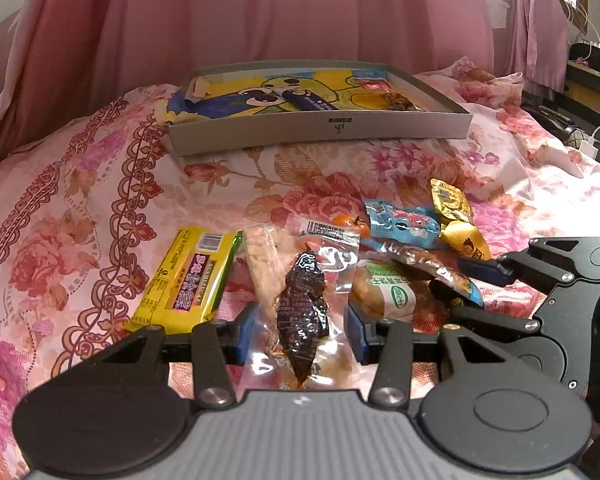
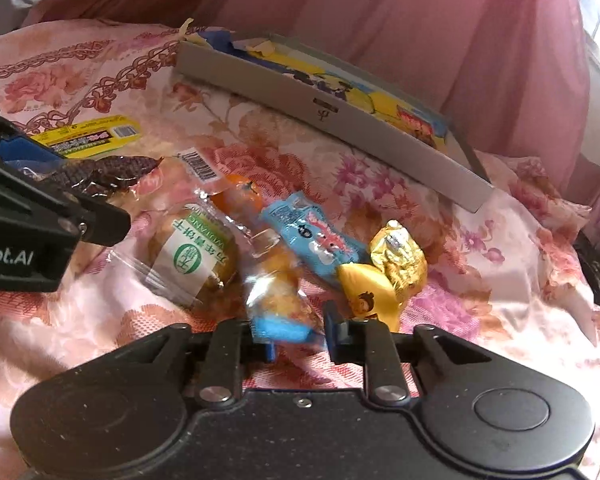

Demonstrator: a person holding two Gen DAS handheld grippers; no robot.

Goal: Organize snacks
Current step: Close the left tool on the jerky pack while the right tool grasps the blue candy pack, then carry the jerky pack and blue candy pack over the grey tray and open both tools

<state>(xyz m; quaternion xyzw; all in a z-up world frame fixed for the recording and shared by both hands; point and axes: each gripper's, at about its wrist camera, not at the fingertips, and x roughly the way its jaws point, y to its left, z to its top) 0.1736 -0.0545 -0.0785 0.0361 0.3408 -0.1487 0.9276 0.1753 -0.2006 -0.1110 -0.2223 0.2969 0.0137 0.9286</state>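
Left gripper (image 1: 302,334): jaws apart on either side of a clear packet holding a dark dried snack (image 1: 302,312); the blue pads (image 1: 246,334) stand just beside the wrapper, and whether they touch it cannot be told.
Right gripper (image 2: 298,338): fingers set on either side of a clear packet with a blue end (image 2: 280,308); whether they press it cannot be told, since the packet is blurred.
Yellow bar (image 1: 188,280): flat on the bedspread, just left of the dark snack packet.
Bun in a green-labelled wrapper (image 2: 196,256): lies between the two grippers, touching the pile.
Light blue packet (image 2: 316,236): lies just beyond the right gripper, beside a small orange (image 2: 240,196).
Gold packet (image 2: 400,256): rests at the right of the pile, against a yellow pouch (image 2: 368,294).
Bedspread (image 1: 60,208): pink, flowered, under all the snacks.
Grey box (image 1: 320,128): shallow, open, well behind the pile, with a few packets on a yellow cartoon sheet (image 1: 300,92) inside.
Pink curtain (image 1: 260,12): hangs behind the box.
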